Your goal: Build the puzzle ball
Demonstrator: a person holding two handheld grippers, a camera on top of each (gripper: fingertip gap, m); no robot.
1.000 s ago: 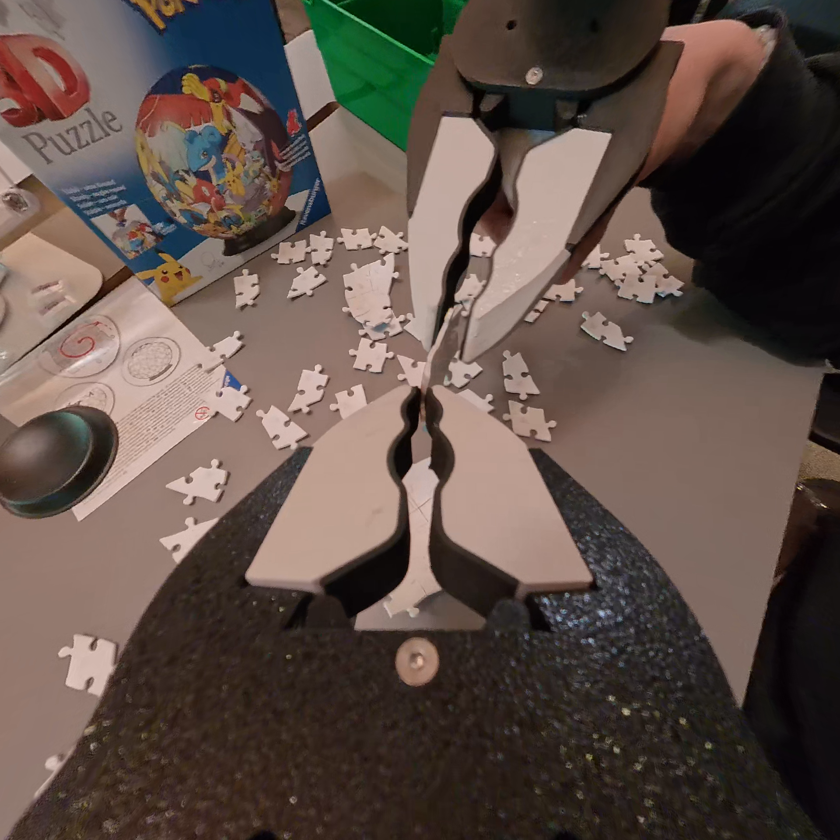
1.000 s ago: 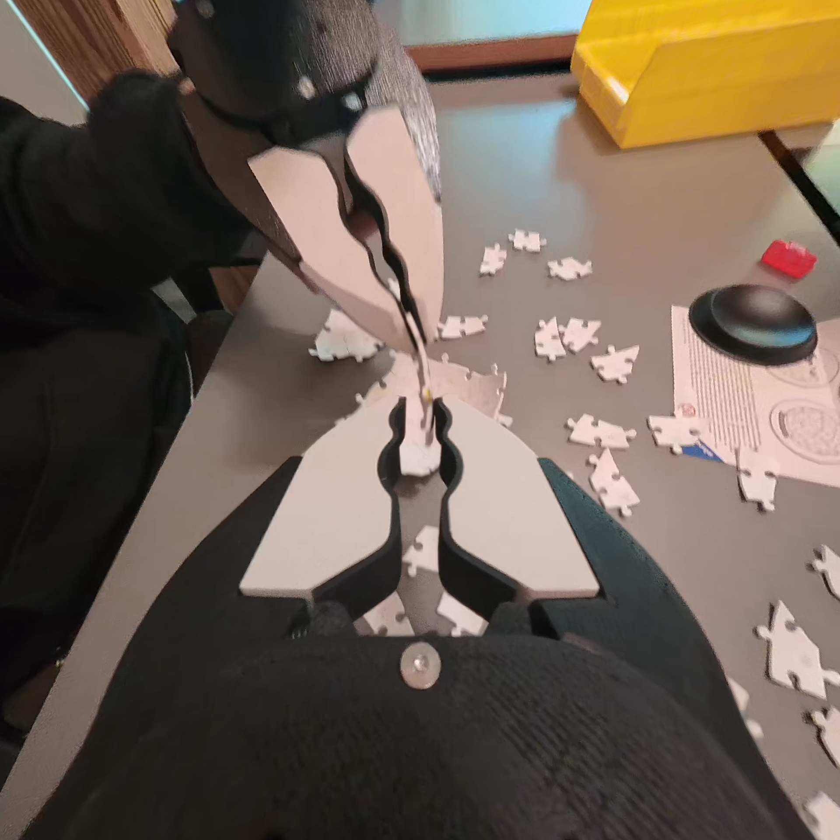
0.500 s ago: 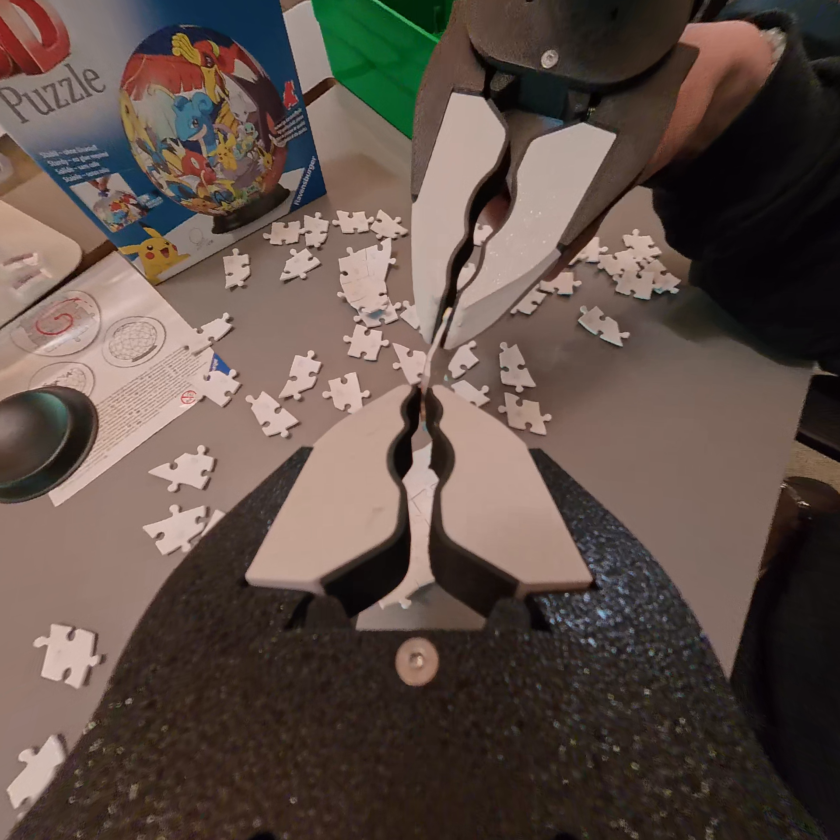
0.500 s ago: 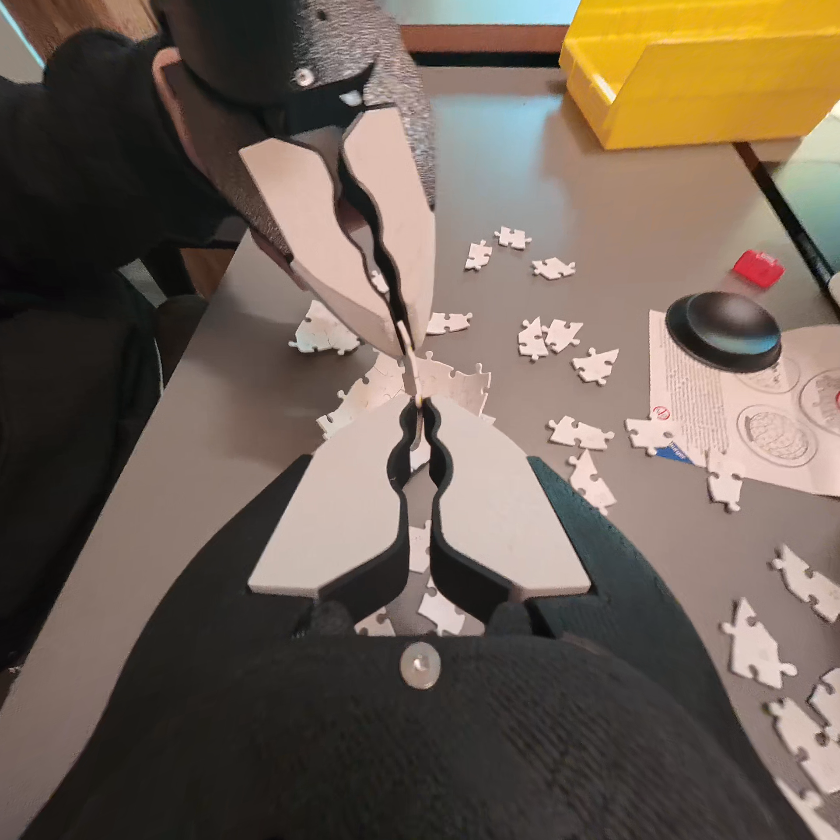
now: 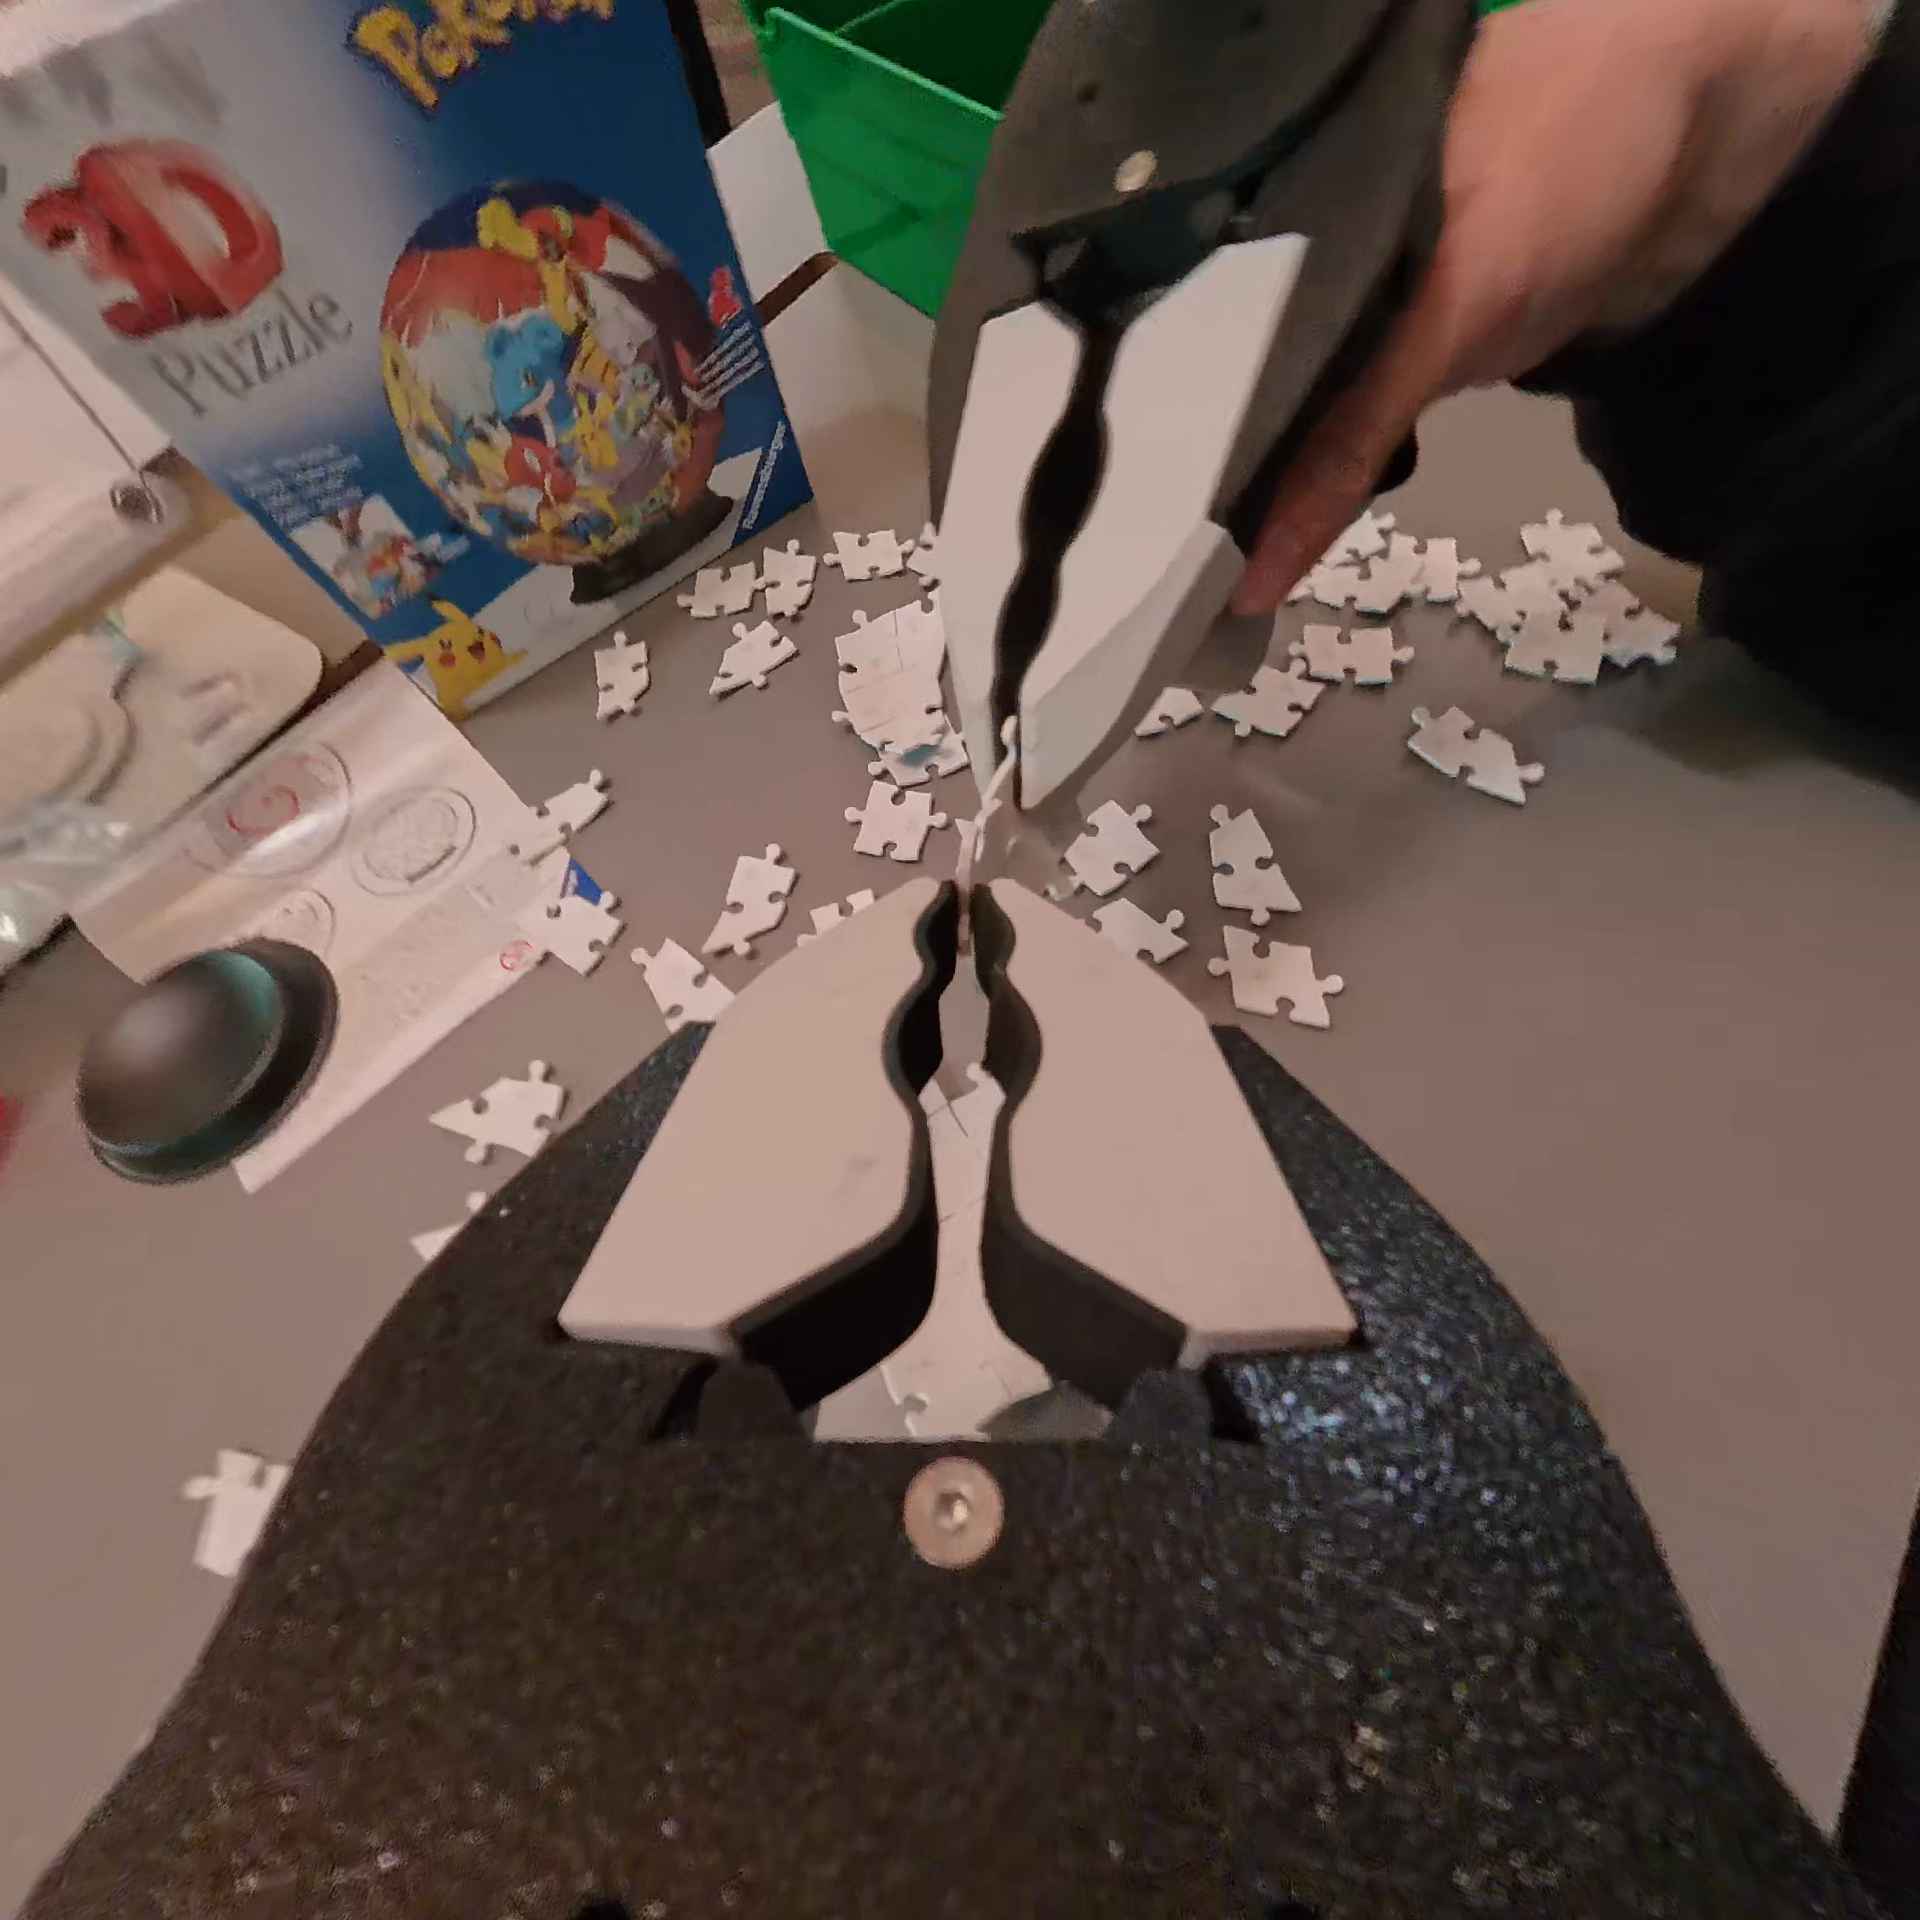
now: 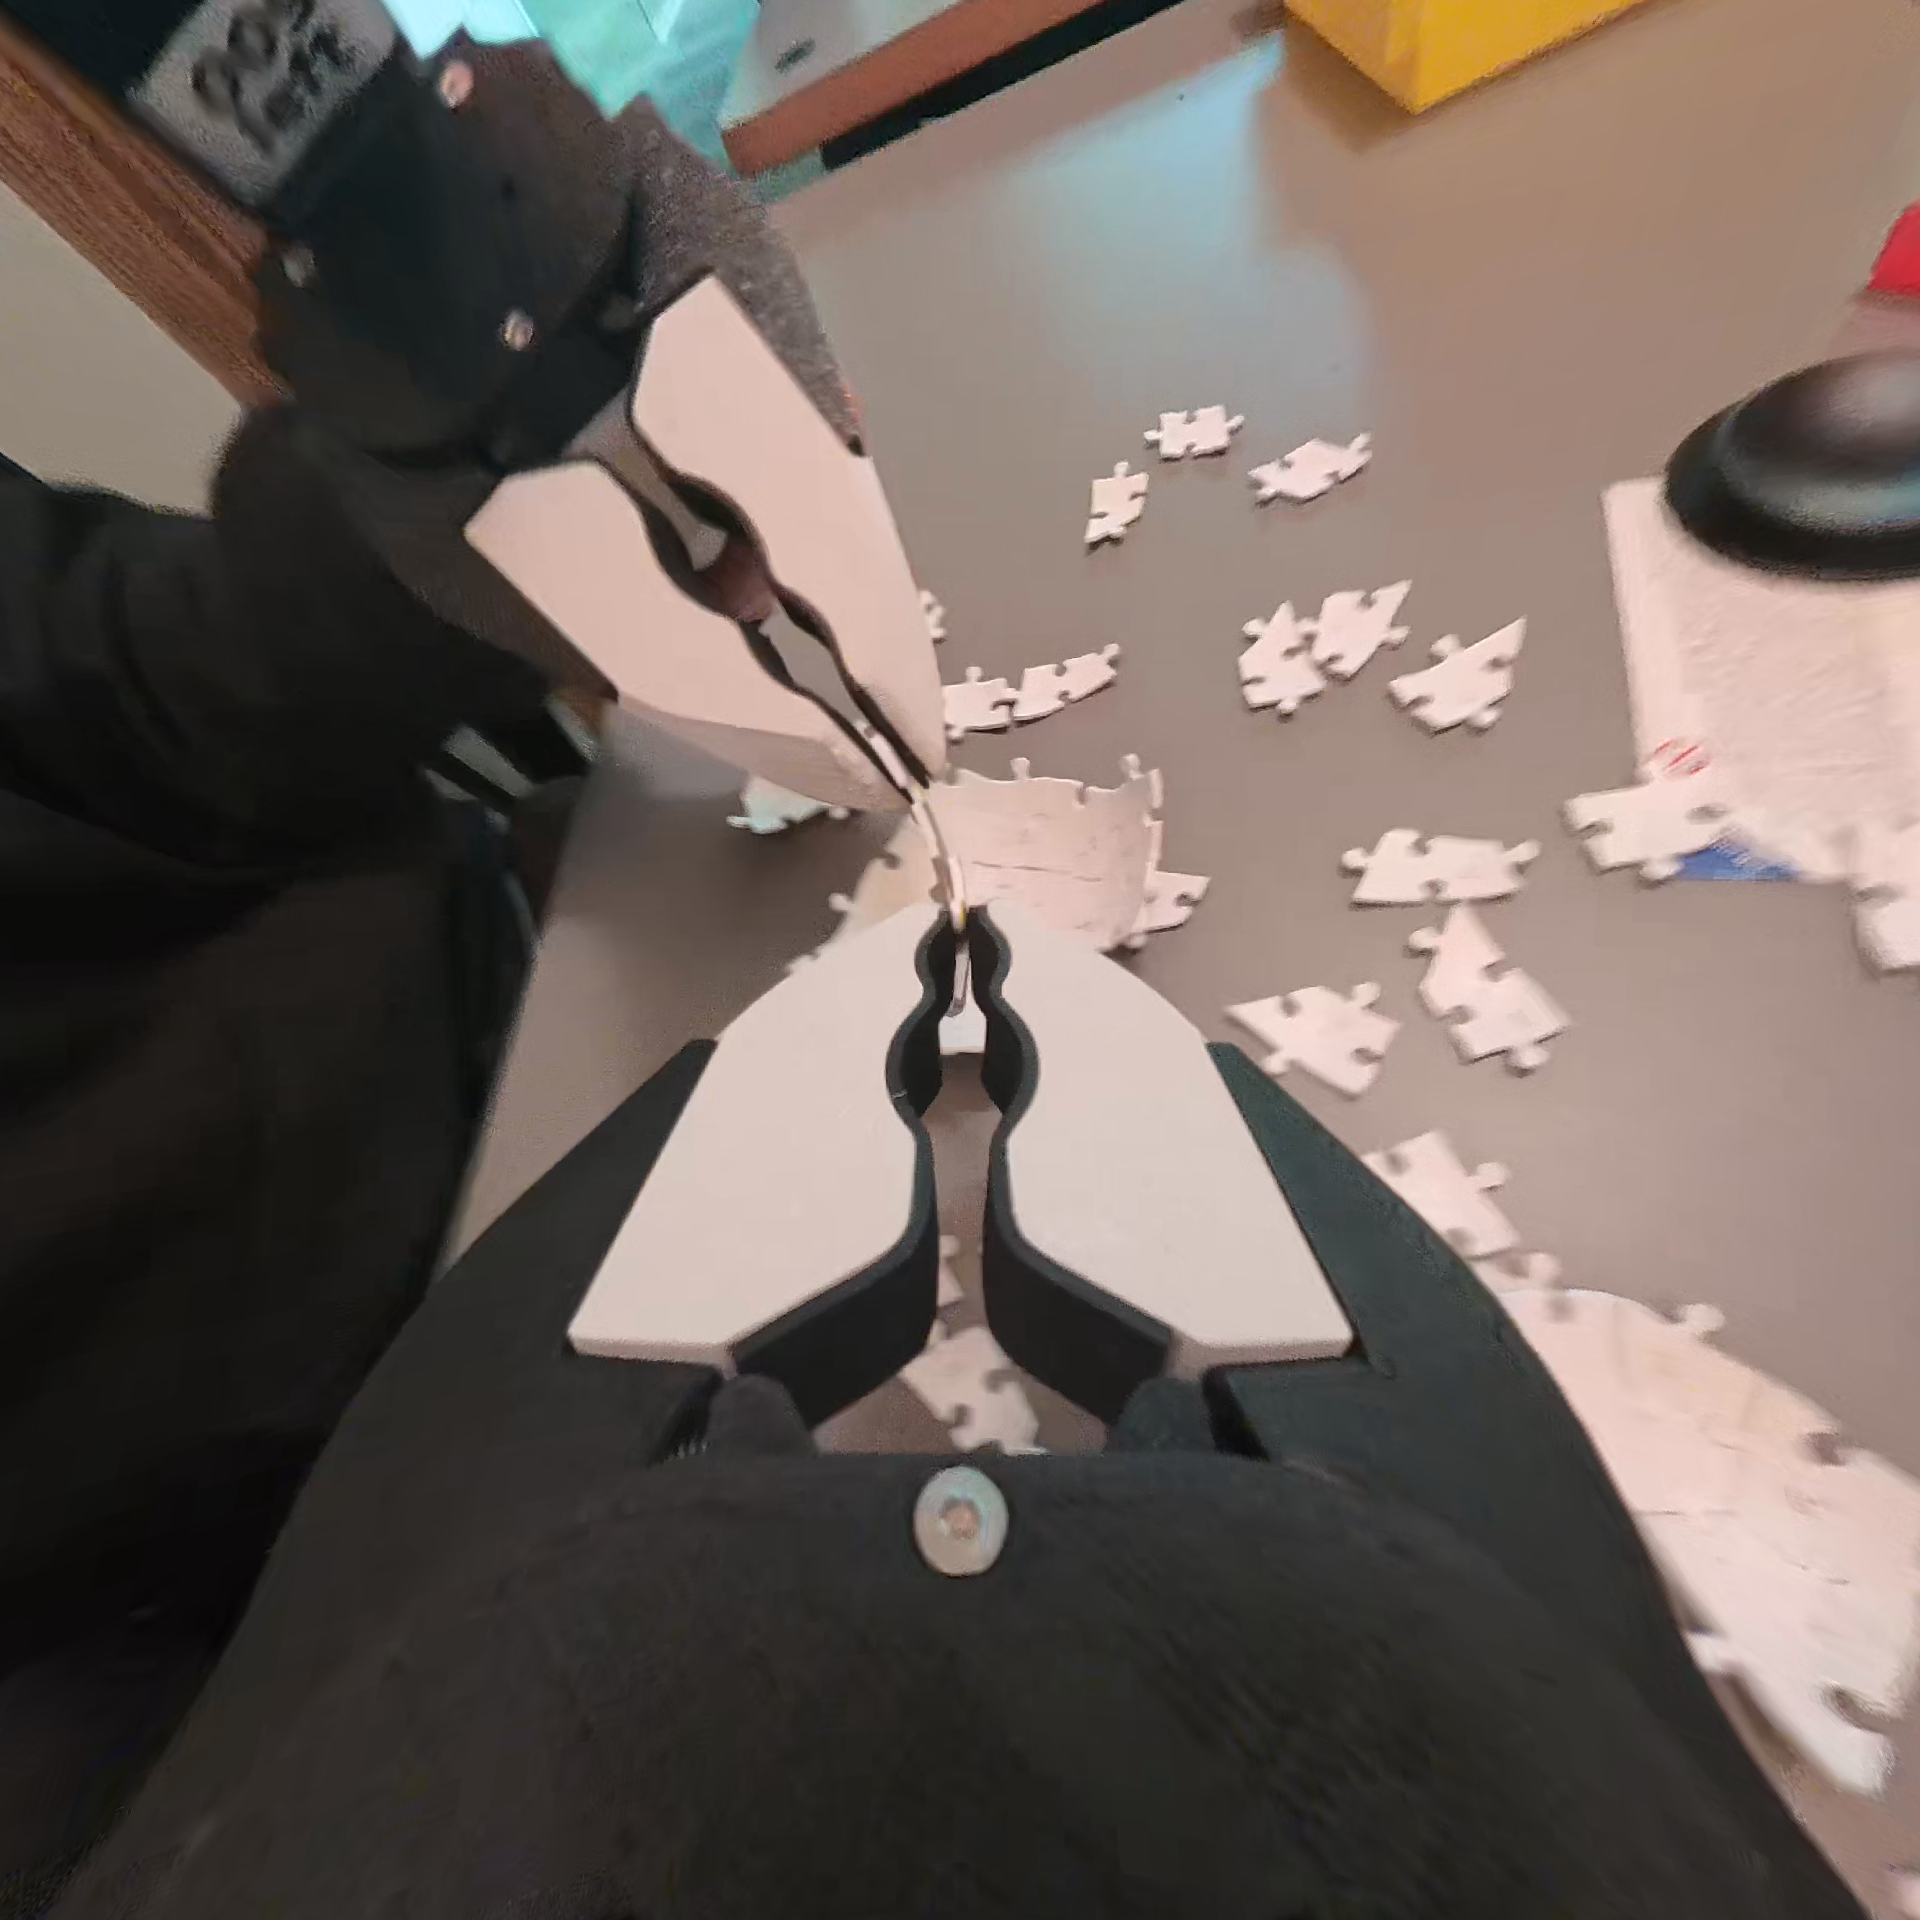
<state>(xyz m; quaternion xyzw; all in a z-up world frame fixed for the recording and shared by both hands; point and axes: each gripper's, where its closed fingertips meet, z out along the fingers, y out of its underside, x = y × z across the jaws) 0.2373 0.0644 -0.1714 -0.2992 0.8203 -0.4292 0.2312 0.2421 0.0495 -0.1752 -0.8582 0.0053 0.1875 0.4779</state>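
Tools tilted since before; both pinch thin white puzzle pieces (image 6: 940,852) edge-on, joined betw. tips.

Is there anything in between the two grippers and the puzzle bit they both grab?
No. The left gripper and right gripper each pinch an end of the joined white puzzle pieces in mid-air; nothing visible sits between.
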